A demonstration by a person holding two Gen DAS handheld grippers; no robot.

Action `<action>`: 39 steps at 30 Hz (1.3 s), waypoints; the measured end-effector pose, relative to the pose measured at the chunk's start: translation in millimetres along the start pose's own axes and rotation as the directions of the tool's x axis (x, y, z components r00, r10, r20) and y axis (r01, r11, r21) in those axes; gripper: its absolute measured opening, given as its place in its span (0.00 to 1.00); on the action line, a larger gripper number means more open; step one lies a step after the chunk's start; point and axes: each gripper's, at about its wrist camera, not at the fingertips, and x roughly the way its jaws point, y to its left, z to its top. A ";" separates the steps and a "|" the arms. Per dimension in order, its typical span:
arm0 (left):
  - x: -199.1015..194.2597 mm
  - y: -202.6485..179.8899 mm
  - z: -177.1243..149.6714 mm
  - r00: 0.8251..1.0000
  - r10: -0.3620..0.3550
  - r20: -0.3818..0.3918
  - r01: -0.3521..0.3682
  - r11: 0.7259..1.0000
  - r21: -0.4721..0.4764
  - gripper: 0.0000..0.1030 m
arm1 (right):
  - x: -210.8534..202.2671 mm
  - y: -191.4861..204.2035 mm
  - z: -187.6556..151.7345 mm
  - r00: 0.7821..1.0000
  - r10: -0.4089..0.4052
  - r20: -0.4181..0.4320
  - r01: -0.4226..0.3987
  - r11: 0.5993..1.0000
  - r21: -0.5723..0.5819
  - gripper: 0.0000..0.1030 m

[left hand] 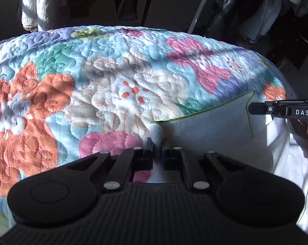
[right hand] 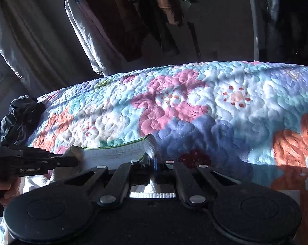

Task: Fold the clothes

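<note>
A white garment with green edge stitching (left hand: 211,122) lies on the floral quilt, stretched between both grippers. My left gripper (left hand: 157,143) is shut on its left corner, with white cloth pinched between the jaws. My right gripper (right hand: 153,157) is shut on the opposite corner of the white garment (right hand: 113,154), whose tip sticks up above the jaws. The right gripper also shows at the right edge of the left wrist view (left hand: 254,109), and the left gripper shows at the left of the right wrist view (right hand: 72,162).
The bed is covered by a quilted floral blanket (left hand: 113,81) that fills both views. A dark crumpled cloth (right hand: 21,116) lies at the quilt's far left edge. Hanging clothes (right hand: 117,20) and a metal rack pole (left hand: 201,8) stand behind the bed.
</note>
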 end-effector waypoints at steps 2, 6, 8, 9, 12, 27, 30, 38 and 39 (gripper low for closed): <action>-0.3 -7.7 -0.5 0.999 0.040 0.011 -0.040 0.999 0.023 0.14 | 19.7 2.5 -4.3 0.998 -0.051 -0.046 0.050 0.999 -0.020 0.04; -37.5 -14.1 -0.6 0.988 0.140 0.066 -0.141 0.990 0.014 0.51 | 2.7 3.7 -6.6 0.996 -0.078 0.038 0.076 0.995 0.060 0.36; -67.8 -17.0 -6.6 0.977 0.182 0.116 -0.184 0.983 0.009 0.56 | -25.7 4.0 -7.3 0.995 -0.047 0.087 0.037 0.992 0.117 0.37; -84.7 -18.3 -12.4 0.971 0.196 0.135 -0.199 0.980 0.005 0.60 | -40.3 4.8 -8.8 0.994 -0.024 0.110 0.009 0.991 0.132 0.37; -126.1 -21.9 -36.4 0.952 0.252 0.173 -0.257 0.966 0.007 0.68 | -98.0 10.4 -23.6 0.985 0.009 0.170 -0.035 0.988 0.150 0.40; -265.7 -0.7 -167.5 0.911 0.409 0.058 -0.403 0.911 -0.091 0.77 | -302.9 42.3 -143.9 0.983 -0.103 0.149 0.091 0.992 0.091 0.45; -266.7 -10.2 -191.4 0.939 0.343 0.033 -0.337 0.934 -0.121 0.77 | -316.5 43.9 -167.1 0.987 -0.112 0.119 0.105 0.992 0.067 0.45; -236.3 -45.8 -246.6 0.979 0.199 -0.041 -0.200 0.908 -0.368 0.77 | -305.9 8.8 -251.0 0.993 -0.084 0.082 0.059 0.962 0.268 0.49; -234.9 -53.9 -254.9 0.982 0.185 -0.022 -0.178 0.894 -0.412 0.77 | -300.7 6.0 -260.2 0.992 -0.097 0.081 0.069 0.953 0.295 0.49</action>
